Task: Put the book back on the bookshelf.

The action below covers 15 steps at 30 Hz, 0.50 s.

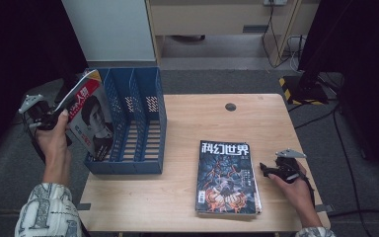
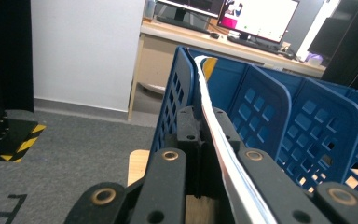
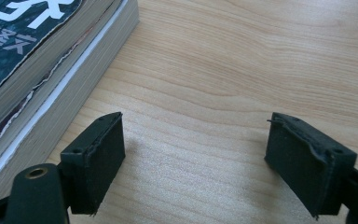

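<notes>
The left gripper (image 1: 61,109), clamped on the magazine (image 1: 91,121), may catch it on the blue rack's (image 1: 143,123) wall, while the right gripper (image 1: 265,169) waits with jaws apart.

The stacked magazine (image 1: 227,177) cover reads 科幻世界; the held magazine (image 1: 91,118) shows, seemingly, 人物.

The blue plastic slotted file rack (image 1: 137,123) stands on the left end of the light wooden table (image 1: 227,128), its tall dividers walling off that side. A red-and-white magazine (image 1: 91,118) leans tilted in its leftmost slot, blocking that slot's mouth; the two slots to its right stand open from above. The stack of dark-covered magazines (image 1: 227,177) occupies the front middle. Bare tabletop lies between rack and stack, behind the stack, and along the right edge.
</notes>
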Tool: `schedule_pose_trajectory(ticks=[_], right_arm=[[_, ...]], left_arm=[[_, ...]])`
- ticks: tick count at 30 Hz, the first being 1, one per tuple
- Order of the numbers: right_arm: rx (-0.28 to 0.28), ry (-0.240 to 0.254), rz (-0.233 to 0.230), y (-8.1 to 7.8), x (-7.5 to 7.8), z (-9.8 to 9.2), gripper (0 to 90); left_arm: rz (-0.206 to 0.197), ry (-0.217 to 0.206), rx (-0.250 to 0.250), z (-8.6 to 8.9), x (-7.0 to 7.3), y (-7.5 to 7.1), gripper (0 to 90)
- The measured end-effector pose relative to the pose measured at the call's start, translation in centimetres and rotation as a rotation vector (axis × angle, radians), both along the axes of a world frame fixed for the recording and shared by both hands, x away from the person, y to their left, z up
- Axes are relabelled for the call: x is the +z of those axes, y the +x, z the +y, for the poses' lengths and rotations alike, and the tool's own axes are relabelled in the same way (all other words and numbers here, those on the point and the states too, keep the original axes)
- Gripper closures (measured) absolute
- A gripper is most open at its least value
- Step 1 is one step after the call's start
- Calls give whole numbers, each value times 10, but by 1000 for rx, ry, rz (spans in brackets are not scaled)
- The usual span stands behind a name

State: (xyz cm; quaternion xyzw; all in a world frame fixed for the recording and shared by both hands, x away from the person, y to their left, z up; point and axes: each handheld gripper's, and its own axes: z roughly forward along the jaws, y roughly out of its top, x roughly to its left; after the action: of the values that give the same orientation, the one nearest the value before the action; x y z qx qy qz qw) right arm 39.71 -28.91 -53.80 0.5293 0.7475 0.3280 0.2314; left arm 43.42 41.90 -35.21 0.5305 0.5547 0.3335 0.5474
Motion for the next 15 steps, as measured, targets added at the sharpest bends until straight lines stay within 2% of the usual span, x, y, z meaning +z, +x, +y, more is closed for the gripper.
schedule_pose_trajectory(ticks=[11, 15], right_arm=[[0, 0, 0, 0, 0, 0, 195], [1, 0, 0, 0, 0, 0, 195]], left_arm=[[11, 19, 3, -2, -1, -2, 819], [21, 39, 4, -3, 0, -4, 731]])
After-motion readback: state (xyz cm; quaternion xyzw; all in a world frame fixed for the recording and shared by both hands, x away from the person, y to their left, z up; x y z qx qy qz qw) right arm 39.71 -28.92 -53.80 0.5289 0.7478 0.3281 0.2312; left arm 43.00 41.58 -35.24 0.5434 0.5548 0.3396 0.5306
